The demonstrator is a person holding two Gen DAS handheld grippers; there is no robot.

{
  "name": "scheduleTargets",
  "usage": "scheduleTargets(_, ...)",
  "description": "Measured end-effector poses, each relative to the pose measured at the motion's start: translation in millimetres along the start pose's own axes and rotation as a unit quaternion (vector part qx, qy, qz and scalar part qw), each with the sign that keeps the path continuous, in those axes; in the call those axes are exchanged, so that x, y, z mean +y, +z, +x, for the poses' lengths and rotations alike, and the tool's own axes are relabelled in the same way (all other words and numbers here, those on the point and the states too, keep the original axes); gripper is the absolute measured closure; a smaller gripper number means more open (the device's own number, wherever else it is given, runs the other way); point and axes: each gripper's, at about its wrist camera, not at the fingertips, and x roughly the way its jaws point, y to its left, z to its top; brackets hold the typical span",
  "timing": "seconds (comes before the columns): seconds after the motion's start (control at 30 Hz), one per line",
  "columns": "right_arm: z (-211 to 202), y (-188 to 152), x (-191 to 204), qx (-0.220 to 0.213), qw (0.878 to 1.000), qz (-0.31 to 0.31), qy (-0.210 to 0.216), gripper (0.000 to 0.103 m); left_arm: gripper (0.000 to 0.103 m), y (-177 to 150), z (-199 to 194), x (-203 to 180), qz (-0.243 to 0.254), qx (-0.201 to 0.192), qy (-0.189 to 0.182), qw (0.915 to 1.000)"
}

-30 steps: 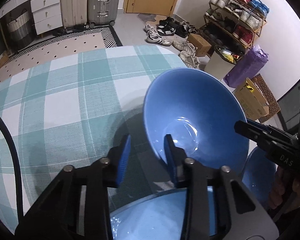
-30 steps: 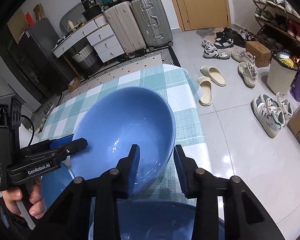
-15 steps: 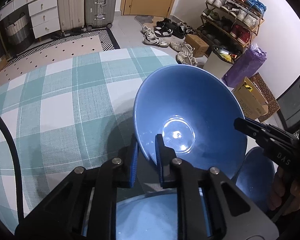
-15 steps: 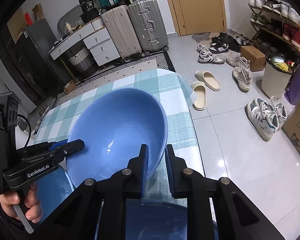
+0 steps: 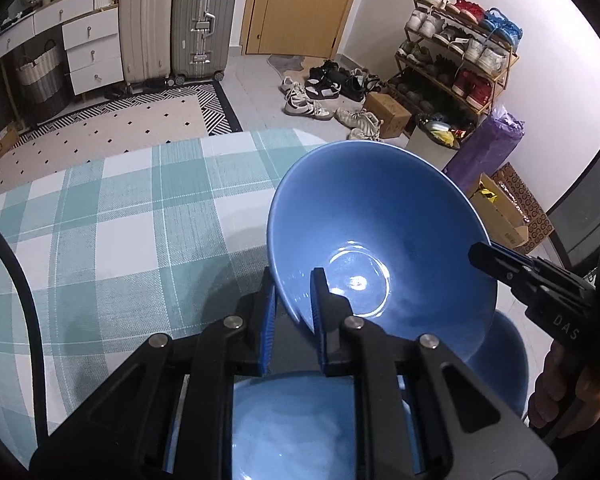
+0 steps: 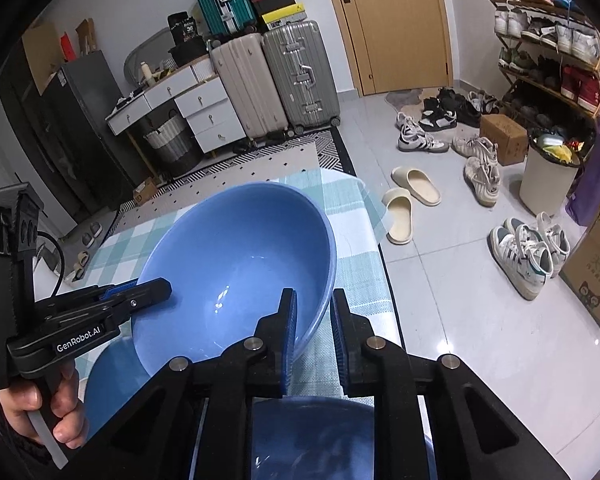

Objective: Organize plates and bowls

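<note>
A large blue bowl point(image 5: 380, 232) is held up above the checked tablecloth, tilted toward the cameras. My left gripper point(image 5: 294, 300) is shut on its near rim. My right gripper point(image 6: 314, 320) is shut on the opposite rim of the same bowl point(image 6: 236, 276). Each gripper shows in the other's view: the right gripper point(image 5: 500, 260) at the bowl's right edge, the left gripper point(image 6: 140, 292) at its left edge. Another blue bowl point(image 5: 292, 428) sits directly under my left gripper, and one point(image 5: 500, 364) lies under the lifted bowl. A blue bowl point(image 6: 320, 440) also lies under my right gripper.
The table wears a teal and white checked cloth point(image 5: 120, 220); its right edge point(image 6: 384, 264) drops to the tiled floor. Shoes, slippers point(image 6: 408, 196), a bin and a shoe rack point(image 5: 460, 68) are beyond. Suitcases and drawers stand at the far wall.
Both grippers closed on the big bowl's rim, from open a second ago. The bowl has risen off the table between the two grippers.
</note>
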Motion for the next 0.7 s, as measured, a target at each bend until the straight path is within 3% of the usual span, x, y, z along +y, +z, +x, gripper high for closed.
scheduleTargets(0.7, -100.1, -8.0, 32.9, -0.064, 0.997, -0.036, 0.010, 0.085, 0.089, -20.2, -118.6, -34.7, 0.012, -0.058, 0.002, 0.9983)
